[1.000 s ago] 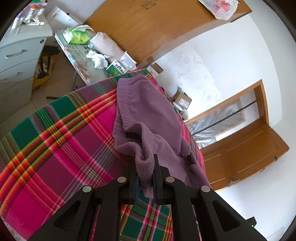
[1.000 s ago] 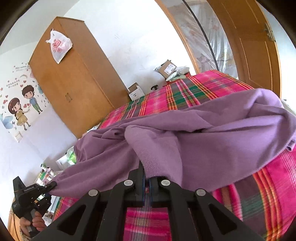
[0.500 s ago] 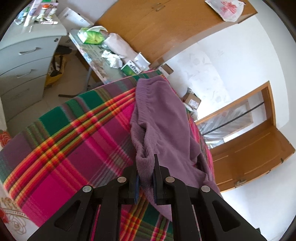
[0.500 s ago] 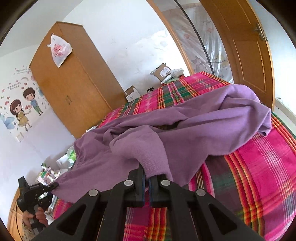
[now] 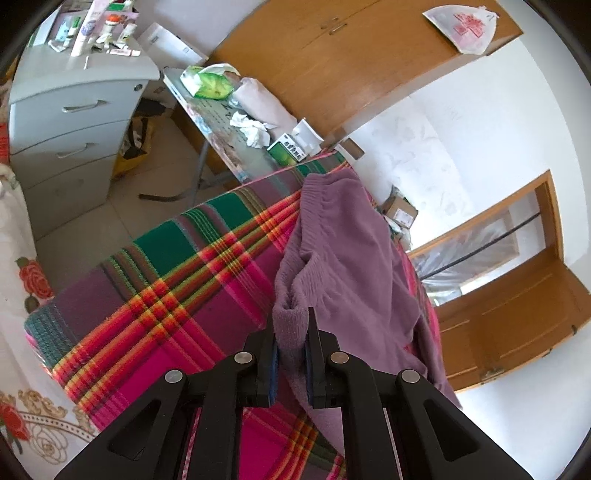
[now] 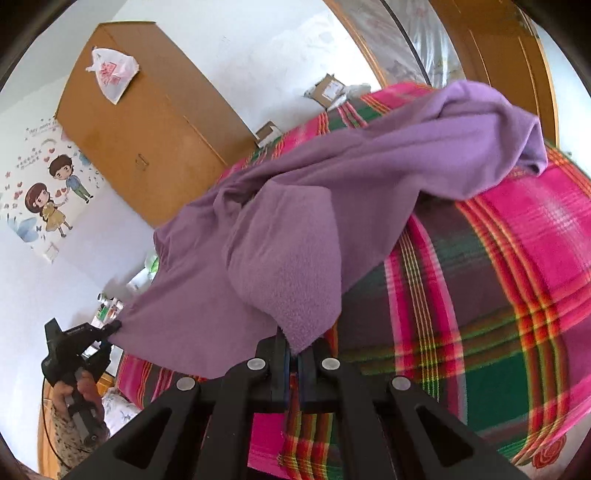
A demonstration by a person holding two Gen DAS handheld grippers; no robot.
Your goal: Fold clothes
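A purple fleece garment [image 5: 343, 254] lies stretched over a bed with a pink, green and red plaid blanket [image 5: 173, 295]. In the left wrist view my left gripper [image 5: 291, 332] is shut on a thick ribbed edge of the garment near the bed's near corner. In the right wrist view my right gripper [image 6: 292, 345] is shut on another edge of the same purple garment [image 6: 332, 206], which hangs in folds above the plaid blanket [image 6: 498, 277]. The left gripper [image 6: 114, 326] shows there at the far left, pinching a corner, held by a hand [image 6: 79, 387].
A wooden wardrobe [image 5: 332, 59] with a plastic bag [image 5: 465, 26] on top stands behind the bed. A cluttered side table [image 5: 229, 133] and a grey drawer unit [image 5: 74, 122] stand left of it. A wooden door [image 5: 517, 317] is at the right. Cardboard boxes [image 6: 327, 88] sit beyond the bed.
Both grippers have drawn back toward the bed's near edge, dragging the garment with them. The purple cloth has pulled out longer and flatter, and more blanket and floor show.
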